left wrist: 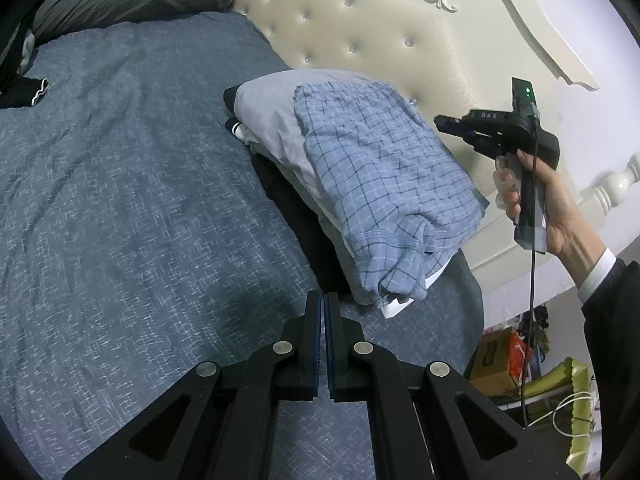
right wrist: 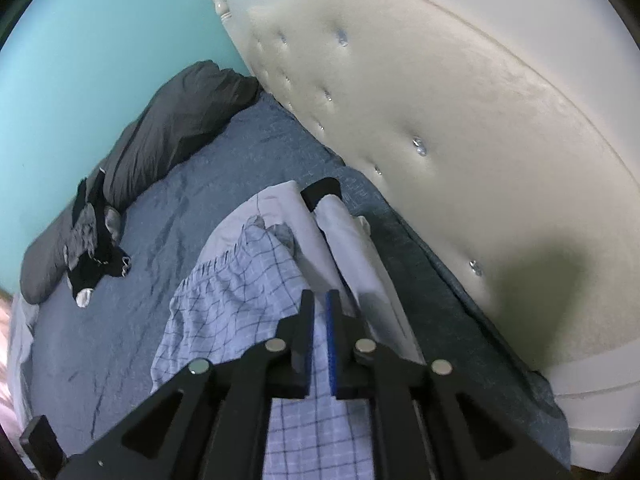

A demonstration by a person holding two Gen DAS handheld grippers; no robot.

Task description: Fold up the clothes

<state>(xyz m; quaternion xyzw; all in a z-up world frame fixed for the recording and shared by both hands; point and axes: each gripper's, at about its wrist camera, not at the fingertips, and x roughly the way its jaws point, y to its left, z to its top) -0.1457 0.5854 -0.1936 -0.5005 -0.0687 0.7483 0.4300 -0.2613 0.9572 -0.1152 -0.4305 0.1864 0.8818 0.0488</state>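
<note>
Holding both tongs over the bed [left wrist: 120,184], nothing in either. My left gripper [left wrist: 323,300] is closed, pads together, empty, hovering above bare blue-grey bedspread just short of the pile. My right gripper [right wrist: 320,298] stands a narrow slit apart, nothing pinched; it hangs over the checked cloth without touching it that I can make out.

Progress, as I judge it: a stack of folded clothes [left wrist: 280,140] sits at the bed's edge, near the tufted cream headboard [left wrist: 360,32]. A pale grey garment and dark pieces lie beneath; the blue checked shorts [left wrist: 384,184] lie on top, folded but loose at the near hem, elastic waistband toward the far side. That item looks finished or close to it.

Left to do: a dark tangle of garments [right wrist: 94,240] lies well apart, across the bed against the grey pillow [right wrist: 168,128], unfolded.

Writing: the right gripper's body, seen from the left camera, carries pale letters that look like "DAS"; uncertain. A green lamp glows on its upright module. Cardboard box [left wrist: 496,360] on the floor: print unreadable.
</note>
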